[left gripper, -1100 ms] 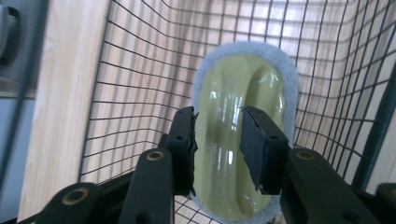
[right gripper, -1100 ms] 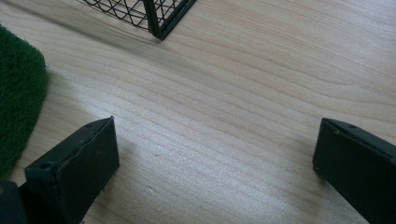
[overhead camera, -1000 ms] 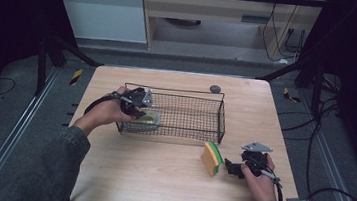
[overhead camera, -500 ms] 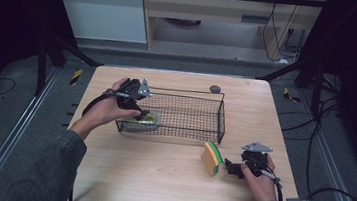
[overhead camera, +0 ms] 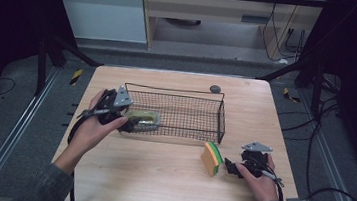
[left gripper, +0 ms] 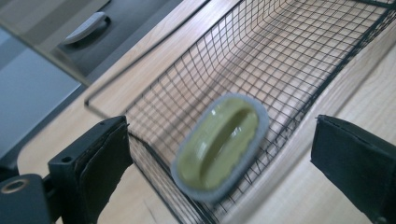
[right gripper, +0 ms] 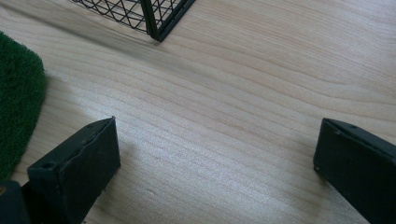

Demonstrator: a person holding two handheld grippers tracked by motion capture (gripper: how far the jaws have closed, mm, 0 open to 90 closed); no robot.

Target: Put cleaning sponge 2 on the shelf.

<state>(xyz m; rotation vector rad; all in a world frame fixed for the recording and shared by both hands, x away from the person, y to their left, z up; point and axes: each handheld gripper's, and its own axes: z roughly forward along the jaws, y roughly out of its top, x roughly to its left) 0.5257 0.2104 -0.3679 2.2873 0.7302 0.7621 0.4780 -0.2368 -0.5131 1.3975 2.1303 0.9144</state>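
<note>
High view: the table (overhead camera: 157, 189) bears a black wire basket (overhead camera: 185, 117) at its middle. The left gripper (overhead camera: 126, 121) sits at the basket's 9 o'clock end, held in the left hand (overhead camera: 94, 127). Just past its tips an olive scrubber (overhead camera: 143, 118) with a grey rim lies inside the basket at that same end, free of the jaws. A sponge (overhead camera: 212, 158), orange with a green face, stands on edge on the table at the basket's 5 o'clock, outside the wire. The right gripper (overhead camera: 230, 167) lies low at the sponge's 3 o'clock, near it but apart, in the right hand (overhead camera: 258, 182). A small dark disc (overhead camera: 215, 89) rests on the table at the basket's 12 o'clock.

Left gripper view: the jaws stand wide and have just been opening, with nothing pressed between them. The scrubber (left gripper: 222, 145) lies beyond them on the mesh floor, near the basket's (left gripper: 289, 51) end wall, tilted from 7 to 1 o'clock, blurred. The pads (left gripper: 100, 165) are clear of it on both sides.

Right gripper view: the jaws are wide over bare wood (right gripper: 224, 116), gripping nothing. The sponge's (right gripper: 18, 100) green face shows at 9 o'clock, just beside the near pad (right gripper: 77, 163); whether they touch I cannot tell. A basket (right gripper: 154, 14) corner sits at 12 o'clock.
</note>
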